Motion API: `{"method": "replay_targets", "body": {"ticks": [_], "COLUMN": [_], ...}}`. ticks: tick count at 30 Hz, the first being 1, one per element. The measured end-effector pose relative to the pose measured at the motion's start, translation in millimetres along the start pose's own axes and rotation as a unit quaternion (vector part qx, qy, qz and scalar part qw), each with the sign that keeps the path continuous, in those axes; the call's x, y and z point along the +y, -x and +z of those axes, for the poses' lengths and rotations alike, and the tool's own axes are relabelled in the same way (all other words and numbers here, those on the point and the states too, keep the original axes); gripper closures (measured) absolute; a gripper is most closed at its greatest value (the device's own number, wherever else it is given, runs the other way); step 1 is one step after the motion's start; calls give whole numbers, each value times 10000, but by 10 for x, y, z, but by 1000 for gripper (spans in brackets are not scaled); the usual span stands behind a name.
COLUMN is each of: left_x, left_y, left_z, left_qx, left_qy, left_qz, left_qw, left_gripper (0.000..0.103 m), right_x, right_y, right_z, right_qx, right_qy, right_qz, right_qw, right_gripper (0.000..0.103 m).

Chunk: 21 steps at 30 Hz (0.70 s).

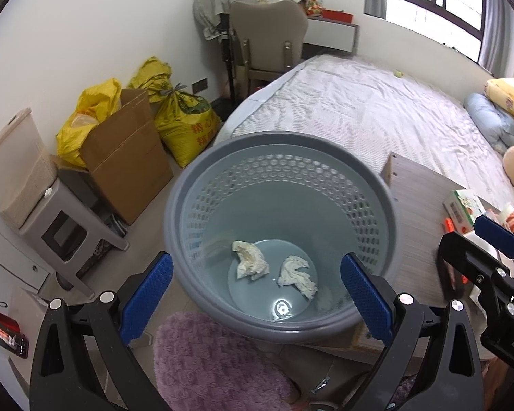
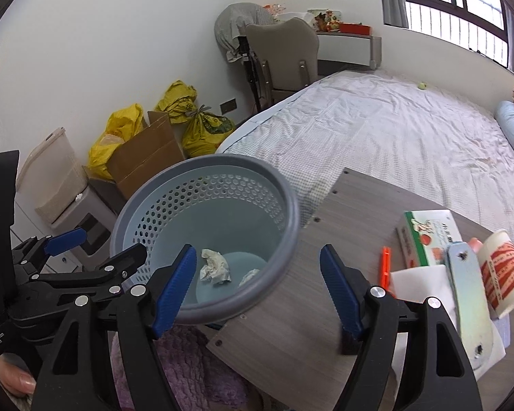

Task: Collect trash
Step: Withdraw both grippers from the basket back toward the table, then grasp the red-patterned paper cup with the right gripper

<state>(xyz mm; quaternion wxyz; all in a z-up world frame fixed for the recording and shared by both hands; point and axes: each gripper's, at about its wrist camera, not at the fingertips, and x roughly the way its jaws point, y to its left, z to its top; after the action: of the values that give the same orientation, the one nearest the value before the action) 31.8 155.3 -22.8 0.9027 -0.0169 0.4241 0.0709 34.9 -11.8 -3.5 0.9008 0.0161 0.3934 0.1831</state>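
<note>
Right tool (image 2: 257,291): jaws wide, nothing between the pads, poised over the near edge of the counter (image 2: 359,212).
Left tool (image 1: 255,298): jaws wide, empty, framing the basket's mouth.
Waste basket (image 1: 188,205): grey, perforated, beside the counter's left edge; two crumpled tissues (image 1: 250,263) lie on its bottom.
Remaining candidates on the counter, right side: green-and-white carton (image 2: 428,236), paper cup (image 2: 503,270), orange clip (image 2: 385,267), white sheet (image 2: 418,281).
Risks, as judged:
- Which of these counts as trash is unclear; a wrong pick is possible.
- The flat sheet gives little edge for the pads and may slip.
- The cup may crush or tip if pinched off-centre.
- The two tools are close together and may collide near the basket's rim.
</note>
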Motion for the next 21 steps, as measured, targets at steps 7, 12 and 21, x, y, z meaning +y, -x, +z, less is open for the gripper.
{"method": "replay_targets", "body": {"ticks": [7, 12, 21], "left_x": [-313, -563, -936], "left_y": [78, 145, 274], "left_z": [-4, -53, -131], "left_qx": [-81, -116, -169], "left_qy": [-155, -324, -684], "left_qz": [-227, -376, -514], "left_qw": [9996, 9987, 9962], "left_gripper": [7, 7, 7], "right_x": [-263, -496, -847], "right_y": [258, 440, 736], "right_z": [-130, -270, -475], "right_qx": [-109, -167, -345], "right_qy": [-183, -384, -755], "right_qz": [-269, -439, -649], "right_qw": [9994, 9982, 9944], "right_gripper": [31, 31, 31]}}
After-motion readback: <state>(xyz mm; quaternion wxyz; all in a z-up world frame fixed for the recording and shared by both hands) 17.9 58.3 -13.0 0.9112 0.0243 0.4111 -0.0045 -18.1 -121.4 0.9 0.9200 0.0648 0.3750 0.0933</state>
